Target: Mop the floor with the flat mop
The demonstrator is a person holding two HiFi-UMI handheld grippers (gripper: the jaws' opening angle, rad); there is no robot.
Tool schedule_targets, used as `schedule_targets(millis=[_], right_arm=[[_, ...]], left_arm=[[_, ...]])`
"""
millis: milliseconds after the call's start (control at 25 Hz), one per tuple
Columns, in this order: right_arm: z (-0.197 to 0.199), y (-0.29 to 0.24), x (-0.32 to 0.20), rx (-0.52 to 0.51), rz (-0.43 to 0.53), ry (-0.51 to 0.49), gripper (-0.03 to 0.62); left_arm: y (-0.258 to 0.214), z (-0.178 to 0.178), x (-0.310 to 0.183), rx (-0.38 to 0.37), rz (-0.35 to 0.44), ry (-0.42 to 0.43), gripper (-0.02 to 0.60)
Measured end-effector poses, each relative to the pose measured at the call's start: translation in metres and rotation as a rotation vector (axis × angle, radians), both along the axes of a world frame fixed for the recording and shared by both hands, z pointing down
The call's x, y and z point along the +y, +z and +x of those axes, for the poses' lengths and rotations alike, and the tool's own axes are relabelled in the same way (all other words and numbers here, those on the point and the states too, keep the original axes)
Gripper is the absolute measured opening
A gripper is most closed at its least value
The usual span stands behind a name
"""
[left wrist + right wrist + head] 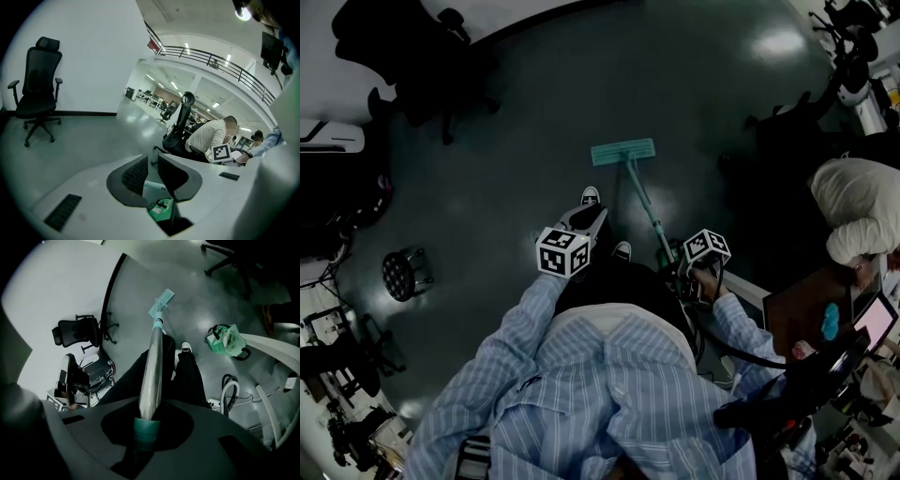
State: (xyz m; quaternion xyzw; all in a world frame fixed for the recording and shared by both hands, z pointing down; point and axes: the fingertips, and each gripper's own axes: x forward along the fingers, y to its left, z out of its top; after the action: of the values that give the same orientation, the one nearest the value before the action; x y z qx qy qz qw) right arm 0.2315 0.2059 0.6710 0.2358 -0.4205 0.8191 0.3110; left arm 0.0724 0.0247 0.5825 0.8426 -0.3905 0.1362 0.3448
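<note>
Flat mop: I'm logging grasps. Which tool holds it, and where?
The right tool grips the flat mop near its handle's upper end, at the teal collar. The left tool holds nothing, jaws apart.

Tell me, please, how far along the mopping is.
Done: the mop head lies flat on the floor, ready to push. In hand: the right gripper clamps the mop handle; the left gripper is open and empty. Left: the mopping itself; no wiped streaks are discernible.
</note>
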Motion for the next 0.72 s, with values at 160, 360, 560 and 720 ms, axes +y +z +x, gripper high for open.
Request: schedule_targets(millis=[160,360,560,720], right_arm=[[-0.009,0.003,-0.036,0.003,0.012,0.012,0.041],[-0.028,0.005,-0.084,-0.002,0.015,0.017,0.043],[-0.041,0.015,-0.142,0.0,0.02,0.015,0.042],[-0.061,0.016,-0.194,0.007,0.023,0.015,0.043]], left_arm=[[0.003,-0.012,-0.023,-0.005,-0.004,-0.011,0.069],[0.005,-0.036,-0.058,-0.011,-0.012,-0.039,0.069],[0.01,-0.054,-0.102,-0.017,-0.019,-0.059,0.069],[0.008,-0.073,-0.137,-0.014,-0.017,-0.078,0.067]])
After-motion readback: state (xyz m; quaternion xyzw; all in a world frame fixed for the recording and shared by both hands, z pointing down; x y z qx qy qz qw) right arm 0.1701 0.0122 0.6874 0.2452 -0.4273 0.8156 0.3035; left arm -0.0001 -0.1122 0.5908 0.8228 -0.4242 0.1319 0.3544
